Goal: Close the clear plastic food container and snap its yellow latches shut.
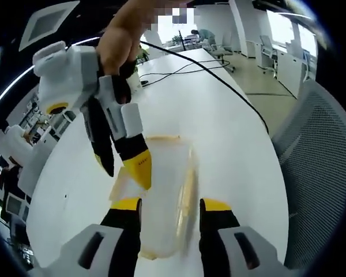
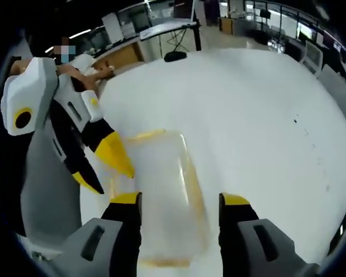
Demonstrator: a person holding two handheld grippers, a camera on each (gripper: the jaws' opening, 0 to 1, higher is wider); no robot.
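Note:
The clear plastic container [image 1: 164,190] lies on the white table, its lid on top and blurred. Yellow latches [image 1: 161,138] run along its edges. My left gripper [image 1: 170,206] stands open, its yellow-tipped jaws straddling the container's near end from above. My right gripper [image 1: 122,167], held by a hand, comes down at the container's left side with one yellow fingertip [image 1: 139,168] at that edge. In the right gripper view the container [image 2: 161,190] sits between my right gripper's [image 2: 179,201] open jaws. The left gripper [image 2: 101,170] there points at its left edge. Whether the latches are snapped is unclear.
The white table [image 1: 219,115] stretches far behind the container, with a black cable [image 1: 219,78] trailing across it. A grey mesh chair [image 1: 323,150] stands off the table's right edge. Desks, chairs and a person sit in the far background.

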